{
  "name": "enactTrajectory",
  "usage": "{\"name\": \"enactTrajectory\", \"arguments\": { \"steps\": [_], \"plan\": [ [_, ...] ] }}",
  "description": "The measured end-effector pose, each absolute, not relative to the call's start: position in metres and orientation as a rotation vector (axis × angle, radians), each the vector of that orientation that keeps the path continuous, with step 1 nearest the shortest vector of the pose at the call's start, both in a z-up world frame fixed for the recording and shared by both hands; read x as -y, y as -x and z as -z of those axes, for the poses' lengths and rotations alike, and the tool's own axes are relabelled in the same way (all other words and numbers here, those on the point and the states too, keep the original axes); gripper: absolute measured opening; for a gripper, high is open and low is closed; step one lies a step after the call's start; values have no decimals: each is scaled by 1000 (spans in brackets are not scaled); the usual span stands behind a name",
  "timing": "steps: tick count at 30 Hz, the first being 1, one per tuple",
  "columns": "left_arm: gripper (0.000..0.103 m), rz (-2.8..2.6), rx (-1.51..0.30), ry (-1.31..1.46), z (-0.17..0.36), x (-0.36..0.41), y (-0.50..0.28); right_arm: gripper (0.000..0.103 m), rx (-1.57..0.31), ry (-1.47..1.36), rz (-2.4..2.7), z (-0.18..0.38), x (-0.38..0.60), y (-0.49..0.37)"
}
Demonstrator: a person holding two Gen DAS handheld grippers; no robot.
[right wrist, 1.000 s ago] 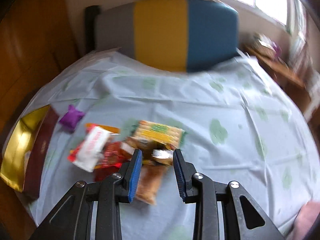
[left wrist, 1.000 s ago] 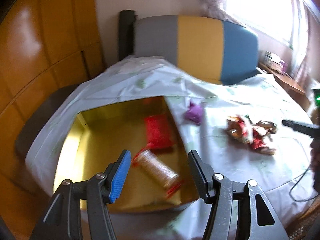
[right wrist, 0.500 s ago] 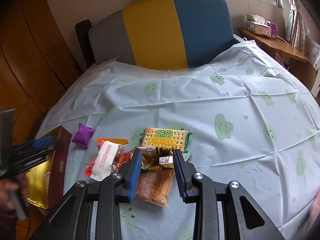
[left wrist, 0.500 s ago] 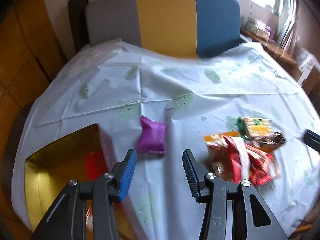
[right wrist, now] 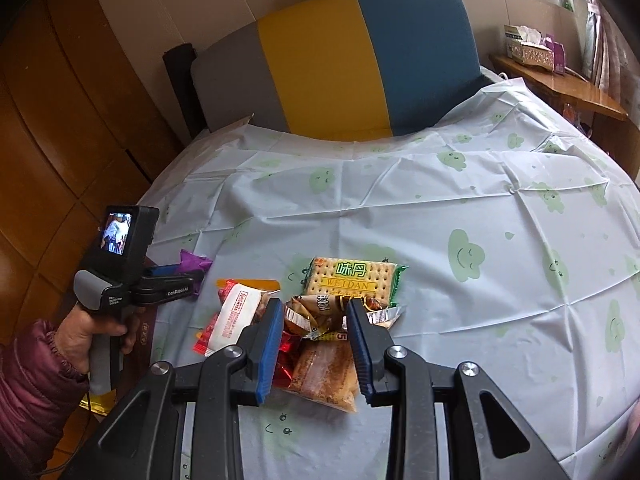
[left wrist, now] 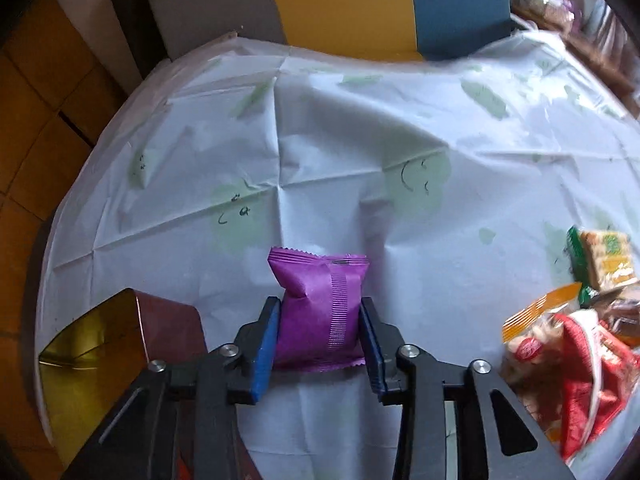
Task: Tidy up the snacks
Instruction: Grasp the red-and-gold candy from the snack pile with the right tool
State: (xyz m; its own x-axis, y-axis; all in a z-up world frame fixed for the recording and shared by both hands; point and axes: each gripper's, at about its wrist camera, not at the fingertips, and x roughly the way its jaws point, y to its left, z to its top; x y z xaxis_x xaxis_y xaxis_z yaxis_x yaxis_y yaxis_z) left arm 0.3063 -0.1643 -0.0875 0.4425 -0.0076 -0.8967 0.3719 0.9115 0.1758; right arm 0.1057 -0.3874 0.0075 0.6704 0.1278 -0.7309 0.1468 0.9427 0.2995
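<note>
A purple snack packet lies on the white tablecloth between the fingers of my left gripper; both blue pads touch its sides. It also shows in the right wrist view, partly hidden by the left gripper. My right gripper is open, hovering over a pile of snacks with a cracker pack and a white-and-red packet. The gold-lined box sits at the table's left edge.
The snack pile also shows in the left wrist view at the right. A grey, yellow and blue chair back stands behind the table. A wooden wall is at the left. A side table with tissue boxes is at the far right.
My left gripper has moved from over the box to the purple packet and closed around it. My right gripper has stayed open over the snack pile.
</note>
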Motion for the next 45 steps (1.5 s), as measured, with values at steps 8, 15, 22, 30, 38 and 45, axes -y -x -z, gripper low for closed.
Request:
{"name": "enactTrajectory", "arguments": {
  "steps": [8, 15, 22, 30, 38, 45],
  "plan": [
    [37, 401, -936, -268, 32, 163, -220, 33, -826, -373, 51, -8, 398, -104],
    [37, 496, -939, -205, 46, 154, -117, 33, -846, -389, 71, -2, 404, -105],
    [38, 482, -998, -125, 85, 139, -76, 33, -830, -512, 67, 3, 421, -101],
    [41, 490, -970, -131, 93, 140, -76, 33, -852, -495, 57, 8, 414, -103],
    [42, 463, -928, -199, 98, 142, -67, 30, -914, -349, -82, 18, 374, -112],
    [42, 474, -926, -178, 99, 141, -68, 24, -935, -176, -175, 19, 330, -127]
  ]
}}
